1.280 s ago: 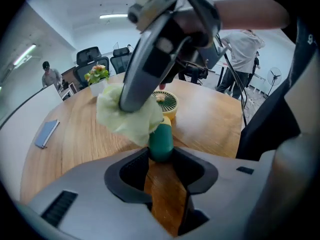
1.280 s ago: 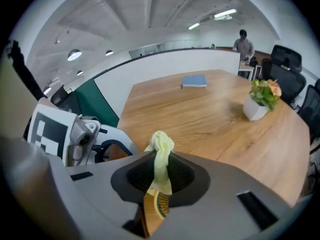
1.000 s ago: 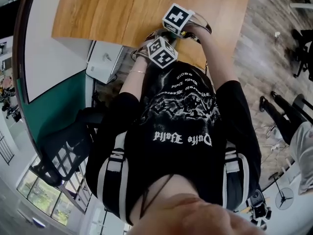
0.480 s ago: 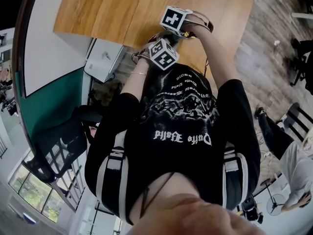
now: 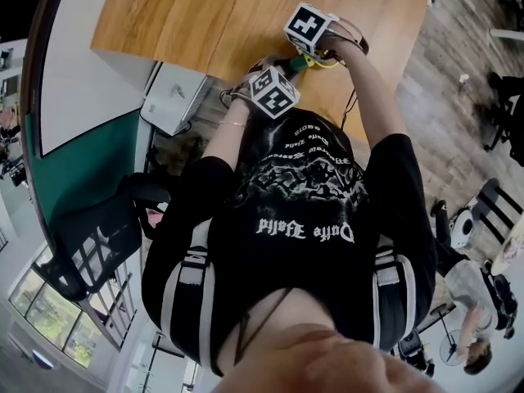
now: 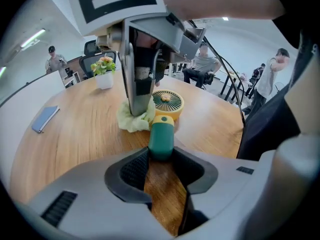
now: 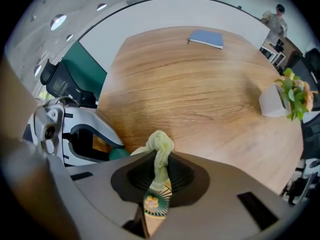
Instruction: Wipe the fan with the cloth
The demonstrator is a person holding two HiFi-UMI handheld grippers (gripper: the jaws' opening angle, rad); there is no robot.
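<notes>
A small fan lies on the wooden table (image 6: 65, 149), with a yellow round head (image 6: 168, 103) and a green handle (image 6: 161, 139). My left gripper (image 6: 161, 156) is shut on the handle's end and slants down at it. A pale green cloth (image 6: 134, 121) is bunched against the left side of the fan head. My right gripper (image 7: 157, 176) points straight down, shut on the cloth (image 7: 160, 151), and the fan's grille (image 7: 155, 204) shows just under its jaws. In the head view both marker cubes sit close together over the table's near edge, left (image 5: 273, 91) and right (image 5: 311, 29).
A blue notebook (image 7: 206, 39) lies at the far side of the table. A potted plant (image 7: 286, 95) in a white pot stands near the edge. A white cabinet (image 5: 174, 101) and a dark office chair (image 5: 98, 236) stand beside the table. Several people are in the background.
In the head view my right gripper has shifted a little to the right with the cloth. The left gripper has stayed where it was on the handle.
</notes>
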